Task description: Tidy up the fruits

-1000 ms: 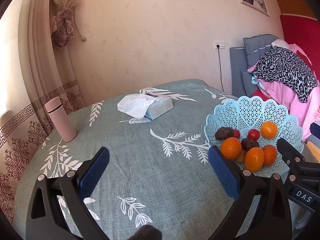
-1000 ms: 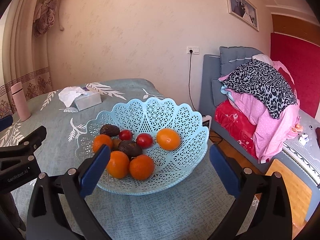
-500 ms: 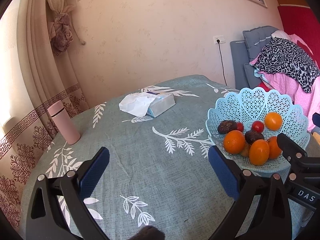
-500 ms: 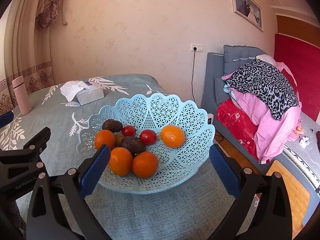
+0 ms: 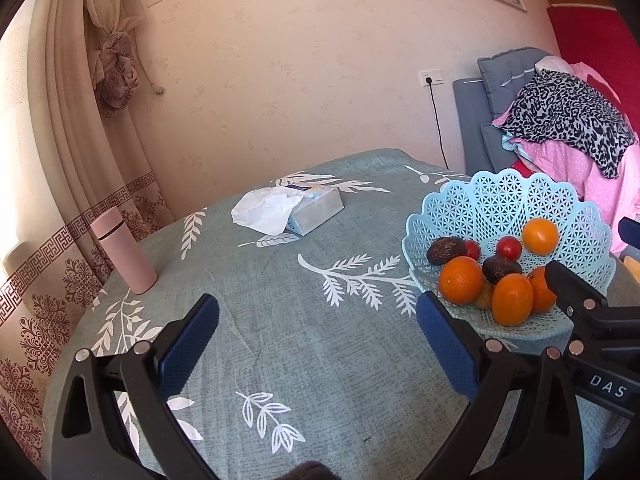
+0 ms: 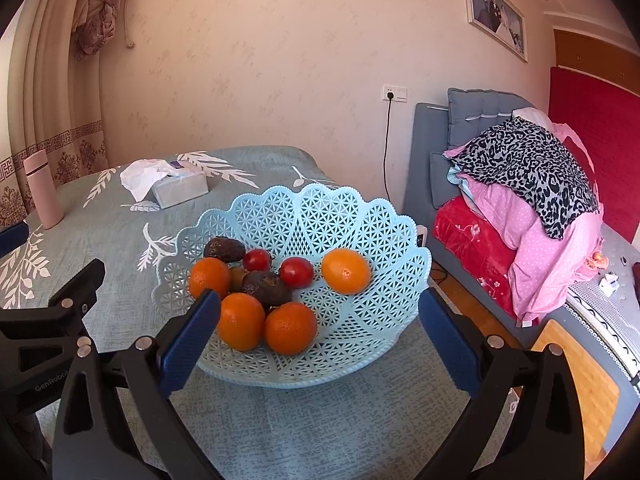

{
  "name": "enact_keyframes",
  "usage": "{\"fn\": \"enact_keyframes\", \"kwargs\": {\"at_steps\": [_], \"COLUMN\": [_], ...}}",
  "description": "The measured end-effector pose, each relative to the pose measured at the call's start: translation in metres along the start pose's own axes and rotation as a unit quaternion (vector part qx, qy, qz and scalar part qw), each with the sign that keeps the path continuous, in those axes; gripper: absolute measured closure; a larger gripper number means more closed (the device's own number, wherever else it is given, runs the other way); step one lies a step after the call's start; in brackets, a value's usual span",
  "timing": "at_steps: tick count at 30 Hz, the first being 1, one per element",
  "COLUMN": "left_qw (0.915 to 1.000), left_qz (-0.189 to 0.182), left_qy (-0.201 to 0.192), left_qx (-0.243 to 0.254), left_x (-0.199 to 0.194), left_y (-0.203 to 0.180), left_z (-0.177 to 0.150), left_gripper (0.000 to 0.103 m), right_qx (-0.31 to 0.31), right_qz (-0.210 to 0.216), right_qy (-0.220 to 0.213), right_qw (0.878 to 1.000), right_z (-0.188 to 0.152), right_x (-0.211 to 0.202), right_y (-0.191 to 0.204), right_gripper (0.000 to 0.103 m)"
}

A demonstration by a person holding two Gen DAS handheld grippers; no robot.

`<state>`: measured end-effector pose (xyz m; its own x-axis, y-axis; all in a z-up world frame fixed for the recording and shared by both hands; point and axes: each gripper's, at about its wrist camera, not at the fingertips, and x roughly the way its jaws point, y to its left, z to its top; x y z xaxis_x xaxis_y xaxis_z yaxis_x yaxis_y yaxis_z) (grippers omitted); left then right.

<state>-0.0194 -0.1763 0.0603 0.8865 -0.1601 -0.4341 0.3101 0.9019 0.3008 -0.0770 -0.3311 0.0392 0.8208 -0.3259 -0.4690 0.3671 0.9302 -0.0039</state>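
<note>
A light blue lattice basket (image 6: 360, 216) stands on the table near its right edge; it also shows in the left wrist view (image 5: 480, 204). It holds several oranges (image 6: 346, 271), two red tomatoes (image 6: 296, 271) and two dark avocados (image 6: 266, 286). My right gripper (image 6: 320, 340) is open and empty, just in front of the basket with its jaws spread wide. My left gripper (image 5: 318, 340) is open and empty over the tablecloth, left of the basket.
A tissue box (image 5: 316, 210) with a white tissue lies at the back of the round table. A pink flask (image 5: 124, 256) stands at the left by the curtain. A sofa with piled clothes (image 6: 532, 184) is right of the table.
Both grippers have risen and tilted up a little, so the basket and table sit lower in both views. Both stay open and empty. The fruit has not moved.
</note>
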Motion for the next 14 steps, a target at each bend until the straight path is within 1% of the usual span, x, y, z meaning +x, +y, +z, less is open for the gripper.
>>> {"fn": "enact_keyframes", "kwargs": {"at_steps": [5, 8, 10, 13, 14], "left_qw": [1.0, 0.9999, 0.9995, 0.9971, 0.9959], "left_qz": [-0.003, -0.007, -0.015, -0.025, -0.026], "left_qy": [0.001, 0.011, 0.027, 0.066, 0.078], "left_qx": [0.001, -0.004, -0.012, -0.029, -0.038], "left_x": [0.0, 0.001, 0.002, 0.007, 0.008], "left_y": [-0.001, 0.001, 0.005, 0.017, 0.023], "left_z": [0.0, -0.001, -0.003, -0.012, -0.016], "left_gripper": [0.005, 0.005, 0.005, 0.005, 0.005], "right_qx": [0.002, 0.001, 0.001, -0.004, -0.008], "right_qz": [0.001, 0.001, 0.0, 0.002, 0.009], "right_qy": [0.003, 0.005, 0.005, 0.009, 0.017], "right_qw": [1.0, 1.0, 1.0, 1.0, 1.0], "right_z": [-0.002, -0.002, -0.002, -0.002, -0.002], "right_x": [0.002, 0.003, 0.003, 0.001, 0.0], "right_y": [-0.001, -0.002, -0.002, 0.0, 0.002], "right_gripper": [0.003, 0.003, 0.003, 0.003, 0.003]}}
